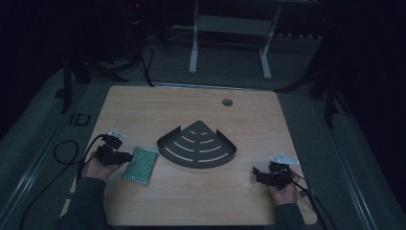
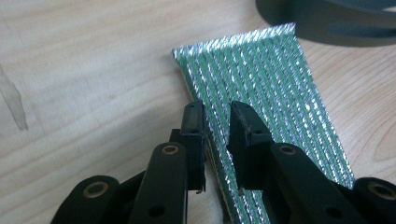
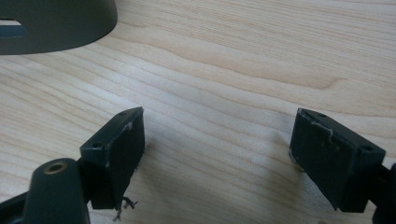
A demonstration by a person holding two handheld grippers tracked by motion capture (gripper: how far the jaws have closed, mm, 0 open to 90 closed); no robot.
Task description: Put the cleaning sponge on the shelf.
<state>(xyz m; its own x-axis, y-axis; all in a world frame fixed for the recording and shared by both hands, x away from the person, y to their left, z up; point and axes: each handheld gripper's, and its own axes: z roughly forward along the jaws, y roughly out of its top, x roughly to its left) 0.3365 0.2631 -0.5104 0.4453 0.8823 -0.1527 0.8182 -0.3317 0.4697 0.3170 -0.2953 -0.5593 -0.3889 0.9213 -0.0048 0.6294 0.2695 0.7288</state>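
Sponge [image 1: 140, 164]: flat rectangular pad, green with glittering silver stripes, lying on the wooden table [image 1: 143, 105] just left of the dark corner shelf [image 1: 197, 144], close to it but apart. In the left gripper view the sponge [image 2: 275, 112] runs lengthwise away from the camera, its far end near the shelf's rim [image 2: 327, 21].

Corner shelf: dark grey, quarter-round tray with curved slots in its floor and a low wall, resting at the middle of the table; serves as landmark for all entries.

Left gripper [image 1: 125, 156]: held in the person's left hand [image 1: 98, 168], left of the shelf, at the sponge's left edge. In its own view the left gripper [image 2: 217, 122] has its jaws partly apart, a narrow gap between the pads, standing over the sponge's near left edge; the pads do not press on it.

Right gripper [image 1: 256, 171]: held in the person's right hand [image 1: 286, 192], to the right of the shelf and nearer the person, well apart from the sponge. In its own view the right gripper [image 3: 217, 140] has its jaws spread wide over bare wood, holding nothing; the shelf's wall [image 3: 56, 23] shows at upper left.

Round hole [image 1: 227, 102]: in the tabletop beyond the shelf.
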